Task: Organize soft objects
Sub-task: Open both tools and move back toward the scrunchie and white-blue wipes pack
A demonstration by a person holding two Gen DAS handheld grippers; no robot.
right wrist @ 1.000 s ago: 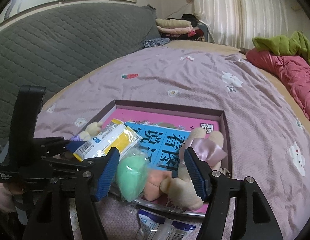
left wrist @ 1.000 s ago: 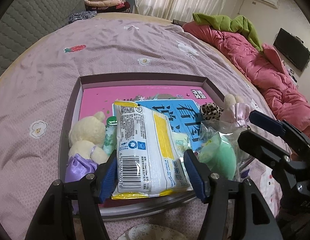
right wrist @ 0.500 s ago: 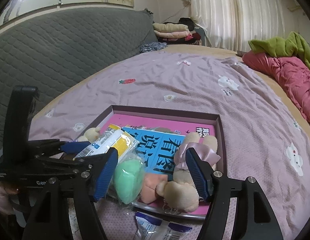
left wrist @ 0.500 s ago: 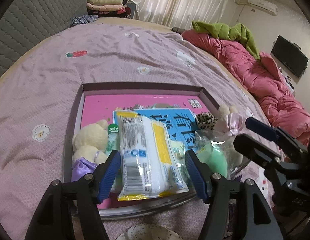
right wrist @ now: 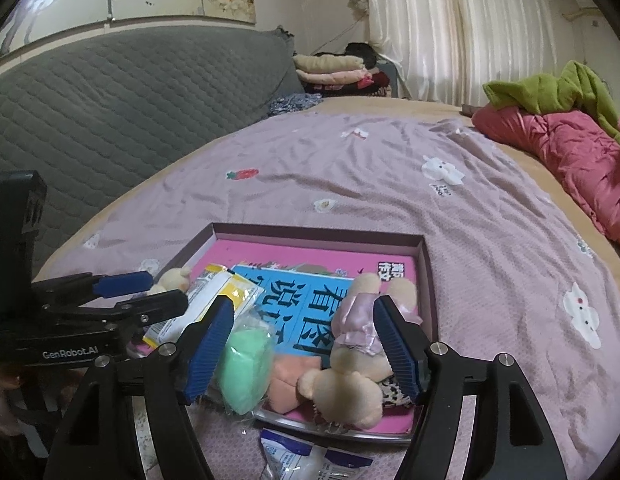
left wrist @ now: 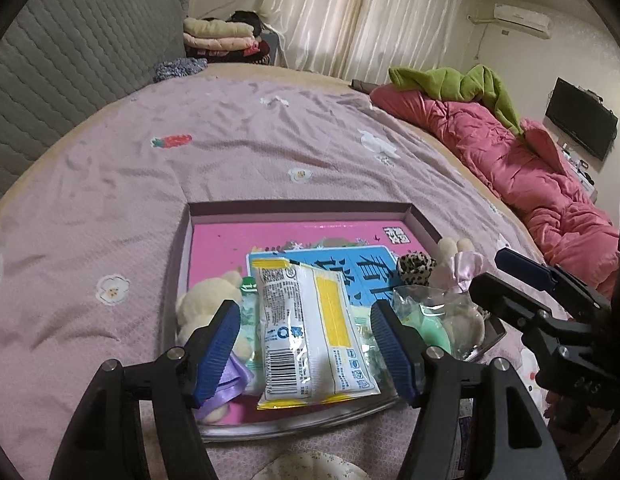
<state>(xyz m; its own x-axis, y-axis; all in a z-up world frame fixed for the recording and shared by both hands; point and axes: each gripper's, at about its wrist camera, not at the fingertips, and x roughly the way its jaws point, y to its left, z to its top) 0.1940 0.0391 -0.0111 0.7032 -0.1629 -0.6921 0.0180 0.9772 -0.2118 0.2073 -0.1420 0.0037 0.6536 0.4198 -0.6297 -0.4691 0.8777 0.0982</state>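
Both jaws apart, holding nothing: left hand-held gripper (left wrist: 306, 348) over white-yellow packet (left wrist: 310, 332), right hand-held gripper (right wrist: 302, 348) over green pouch (right wrist: 246, 364) and plush bear (right wrist: 345, 384), all crowding tray (right wrist: 317, 236) near edge on bed; risk: packet or bear slides off, another packet (right wrist: 306, 460) already outside

- The bed (left wrist: 238, 160) carries everything; a mauve bedspread (right wrist: 489, 240) printed with strawberries and flowers covers it.
- A shallow box tray (left wrist: 302, 207) with a pink floor lies flat on the spread, near the front edge.
- A pink quilt (left wrist: 521, 168) lies bunched along the right side, with a green blanket (left wrist: 461, 84) on it.
- A clear plastic packet (right wrist: 310, 458) lies on the spread just before the tray.
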